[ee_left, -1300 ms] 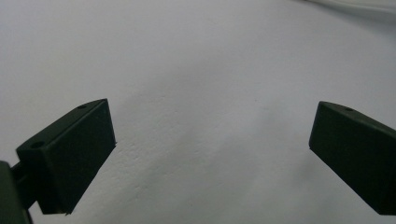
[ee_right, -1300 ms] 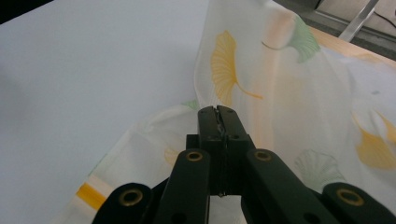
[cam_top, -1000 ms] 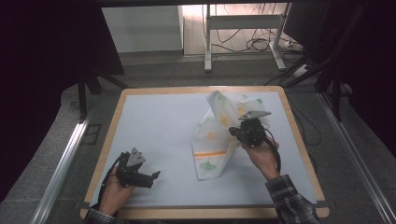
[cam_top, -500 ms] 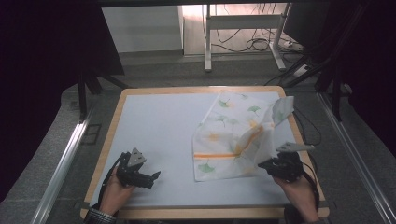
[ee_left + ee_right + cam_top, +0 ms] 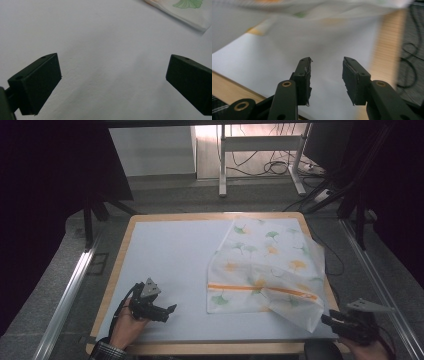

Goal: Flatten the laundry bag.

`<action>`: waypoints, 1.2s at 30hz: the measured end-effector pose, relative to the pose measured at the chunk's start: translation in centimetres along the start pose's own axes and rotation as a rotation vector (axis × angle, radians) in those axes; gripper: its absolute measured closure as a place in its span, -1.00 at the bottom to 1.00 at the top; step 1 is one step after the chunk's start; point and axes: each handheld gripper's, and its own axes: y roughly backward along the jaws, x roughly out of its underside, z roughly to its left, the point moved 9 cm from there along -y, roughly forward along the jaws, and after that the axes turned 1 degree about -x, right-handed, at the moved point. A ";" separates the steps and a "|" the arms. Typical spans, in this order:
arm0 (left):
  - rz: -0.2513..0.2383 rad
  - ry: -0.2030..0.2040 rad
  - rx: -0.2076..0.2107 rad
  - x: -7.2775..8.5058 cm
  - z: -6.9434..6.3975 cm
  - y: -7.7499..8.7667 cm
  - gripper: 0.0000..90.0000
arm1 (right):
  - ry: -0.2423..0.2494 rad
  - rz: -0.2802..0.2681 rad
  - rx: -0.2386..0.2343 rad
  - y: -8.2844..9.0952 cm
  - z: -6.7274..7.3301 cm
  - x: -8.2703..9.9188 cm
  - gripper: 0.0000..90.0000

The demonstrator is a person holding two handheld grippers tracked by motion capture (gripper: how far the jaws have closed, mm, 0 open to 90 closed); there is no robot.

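- A thin white cloth point(image 5: 267, 267), printed with green and orange leaves and crossed by an orange stripe, lies spread over the right half of the table point(image 5: 170, 255), its near right corner reaching the front edge.
- It looks light, soft and limp: likely to sag, fold and drift when lifted. A pinch at a corner or hem should hold better than one mid-panel.
- The right gripper point(image 5: 332, 320) sits at the table's near right corner, just beside the cloth's near corner. Its jaws stand apart with nothing between them in the right gripper view.
- The left gripper point(image 5: 167, 310) rests low over bare mat near the front left, jaws spread wide and empty, well apart from the cloth.
- The cloth's near left corner point(image 5: 200, 22) shows in the left gripper view.
- Open room: the whole left half is bare. On the right the cloth runs close to the wooden rim, leaving little margin there.
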 end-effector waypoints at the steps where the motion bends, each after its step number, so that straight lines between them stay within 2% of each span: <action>1: -0.006 0.002 0.009 -0.2 -0.2 0.0 -1.00 | -0.011 -0.012 0.011 0.6 -0.5 0.0 0.28; 2: -0.015 0.009 0.020 -0.4 -0.3 0.0 -1.00 | -0.030 -0.038 0.025 1.7 -1.3 -0.4 0.27; 4: -0.028 0.026 0.040 -1.0 -0.6 -0.2 -0.99 | -0.039 -0.065 0.030 2.5 -1.7 -0.9 0.23; 5: -0.036 0.031 0.067 -1.7 -1.0 -0.4 -0.97 | -0.043 -0.079 0.035 2.8 -1.9 -1.3 0.21; 10: -0.048 0.006 0.108 -3.9 -2.3 -1.4 -0.72 | -0.028 -0.114 0.046 3.7 -1.8 -3.1 0.13; 11: -0.048 0.006 0.108 -3.9 -2.3 -1.4 -0.67 | -0.028 -0.114 0.046 3.7 -1.8 -3.1 0.13; 15: -0.049 -0.039 0.138 -5.8 -3.7 -3.2 -0.55 | -0.006 -0.137 0.049 4.1 -1.3 -4.9 0.09; 18: -0.038 -0.070 0.155 -7.0 -5.1 -5.2 -0.53 | -0.002 -0.161 0.038 4.2 -1.0 -6.4 0.06; 19: -0.018 -0.092 0.155 -7.5 -6.0 -6.5 -0.54 | -0.001 -0.170 0.025 4.0 -0.8 -7.1 0.03; 20: -0.018 -0.092 0.155 -7.5 -6.0 -6.5 -0.54 | -0.001 -0.170 0.025 4.0 -0.8 -7.1 0.03; 21: -0.001 -0.109 0.144 -7.6 -6.5 -7.7 -0.56 | 0.000 -0.172 0.015 3.6 -0.6 -7.6 0.01; 22: -0.001 -0.109 0.144 -7.6 -6.5 -7.7 -0.58 | 0.000 -0.172 0.015 3.6 -0.6 -7.6 0.01; 25: 0.033 -0.111 0.137 -7.0 -6.8 -9.1 -0.60 | 0.004 -0.163 0.000 2.8 -0.2 -7.7 -0.02; 27: 0.034 -0.073 0.178 -6.7 -7.0 -9.4 -0.52 | 0.012 -0.145 -0.004 2.0 -0.1 -7.4 -0.05; 29: 0.031 -0.073 0.176 -6.7 -7.0 -9.4 -0.45 | 0.010 -0.140 -0.006 1.8 -0.1 -7.2 -0.06; 30: 0.028 -0.075 0.180 -6.8 -7.1 -9.3 -0.36 | 0.006 -0.136 -0.007 1.6 -0.1 -7.0 -0.06; 31: 0.031 -0.080 0.182 -6.9 -7.3 -9.2 -0.09 | -0.005 -0.132 -0.010 1.3 -0.3 -6.7 -0.06; 33: 0.034 -0.079 0.177 -7.0 -7.3 -9.1 0.19 | -0.014 -0.129 -0.015 1.1 -0.4 -6.5 -0.06; 34: 0.029 -0.078 0.167 -7.0 -7.2 -9.2 0.19 | -0.014 -0.129 -0.015 1.1 -0.4 -6.5 -0.06; 35: 0.021 -0.080 0.156 -7.1 -7.2 -9.2 0.40 | -0.016 -0.127 -0.016 1.1 -0.5 -6.4 -0.06; 36: 0.015 -0.082 0.153 -7.2 -7.2 -9.2 0.70 | -0.017 -0.128 -0.016 1.1 -0.5 -6.4 -0.06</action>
